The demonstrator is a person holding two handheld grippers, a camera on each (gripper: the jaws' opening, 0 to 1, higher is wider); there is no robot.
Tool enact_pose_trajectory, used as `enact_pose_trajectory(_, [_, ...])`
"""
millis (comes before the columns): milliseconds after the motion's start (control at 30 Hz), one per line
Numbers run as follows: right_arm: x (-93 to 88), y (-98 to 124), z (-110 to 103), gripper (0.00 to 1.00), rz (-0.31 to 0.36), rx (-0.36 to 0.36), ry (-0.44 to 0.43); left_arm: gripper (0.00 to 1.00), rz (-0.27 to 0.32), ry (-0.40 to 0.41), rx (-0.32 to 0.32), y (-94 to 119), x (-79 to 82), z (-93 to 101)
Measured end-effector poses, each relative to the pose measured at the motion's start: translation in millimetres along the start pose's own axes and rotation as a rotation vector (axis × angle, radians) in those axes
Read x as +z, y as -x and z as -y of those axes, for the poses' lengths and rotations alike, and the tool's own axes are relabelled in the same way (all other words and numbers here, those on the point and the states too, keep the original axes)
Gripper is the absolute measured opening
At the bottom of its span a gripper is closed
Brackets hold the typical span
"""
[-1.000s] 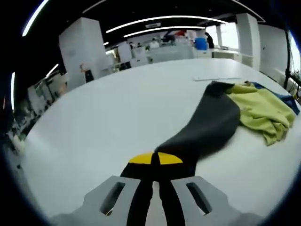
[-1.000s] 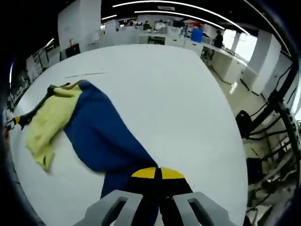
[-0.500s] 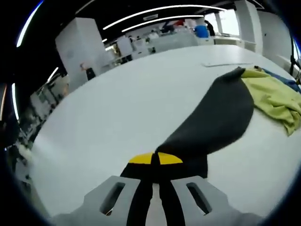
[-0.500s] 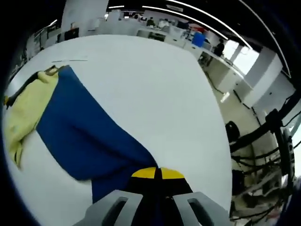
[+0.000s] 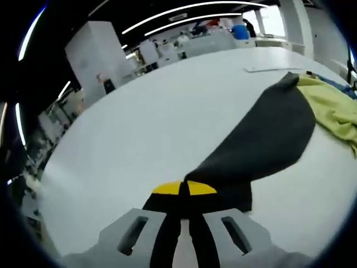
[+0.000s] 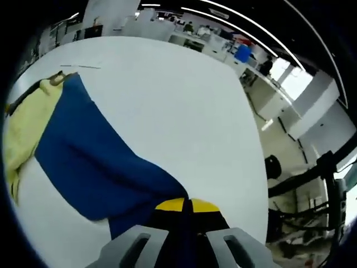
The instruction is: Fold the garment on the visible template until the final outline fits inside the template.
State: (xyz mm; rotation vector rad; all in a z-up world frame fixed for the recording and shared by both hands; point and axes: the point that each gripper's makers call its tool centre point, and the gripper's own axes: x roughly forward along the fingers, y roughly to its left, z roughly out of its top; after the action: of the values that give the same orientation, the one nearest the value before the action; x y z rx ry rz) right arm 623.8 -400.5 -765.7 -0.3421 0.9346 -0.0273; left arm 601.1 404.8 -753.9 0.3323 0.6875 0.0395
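The garment lies on the white table (image 5: 145,123), a yellow-green body with one dark sleeve and one blue sleeve. My left gripper (image 5: 184,188) is shut on the end of the dark grey sleeve (image 5: 262,139), which stretches away to the yellow-green body (image 5: 334,106) at the right edge. My right gripper (image 6: 186,205) is shut on the end of the blue sleeve (image 6: 89,156), which runs up to the crumpled yellow-green body (image 6: 22,125) at the left. Both sleeves are pulled out flat over the table (image 6: 167,100). A thin pale template line (image 5: 268,69) lies just beyond the garment.
The table's far edge curves round behind the garment, with office desks and white cabinets (image 5: 95,56) beyond. In the right gripper view the table edge drops off at the right to a floor with chairs and cables (image 6: 290,173).
Both grippers have pulled their sleeves further outward from the body; the dark and blue sleeves now look longer and wider, and the yellow-green body has slid toward each view's edge.
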Motion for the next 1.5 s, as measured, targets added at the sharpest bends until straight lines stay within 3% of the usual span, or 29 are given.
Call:
enact_pose_trajectory(133, [5.0,6.7,-0.6,0.25,0.036,0.023,-0.079,0.09,0.012,-0.011,-0.010,2.5,3.3,2.6])
enact_pose_trajectory(233, [8.9,16.0,-3.1,0.33,0.056,0.046,-0.122,0.14,0.012,0.006,-0.019,5.3,3.8,4.9])
enact_pose_trajectory(367, [21.6,30.9,-25.2,0.50,0.117,0.138,-0.171,0.30,0.058,0.012,-0.053,13.5,15.0,13.5])
enact_pose_trajectory(433, [27.5,38.6,-42.9,0.58,0.139,0.208,-0.177,0.35,0.087,0.023,-0.105,18.5,21.4,23.9])
enact_pose_trajectory(533, [35.7,51.8,-65.7,0.65,0.178,0.278,-0.161,0.44,0.113,-0.055,-0.154,26.5,27.4,37.7])
enact_pose_trajectory(700, [40.4,77.2,-109.4,0.76,0.203,0.408,-0.094,0.55,0.150,-0.023,-0.235,42.1,33.9,56.7])
enact_pose_trajectory(1000, [34.2,111.6,-167.6,0.84,0.217,0.565,-0.003,0.68,0.198,-0.038,-0.361,73.2,42.3,87.3])
enact_pose_trajectory(1300, [12.8,138.4,-222.2,0.81,0.190,0.710,0.153,0.72,0.223,-0.042,-0.456,96.5,45.8,120.3])
enact_pose_trajectory(1500, [1.2,147.2,-244.8,0.79,0.193,0.769,0.197,0.73,0.230,-0.030,-0.512,109.7,39.6,146.2])
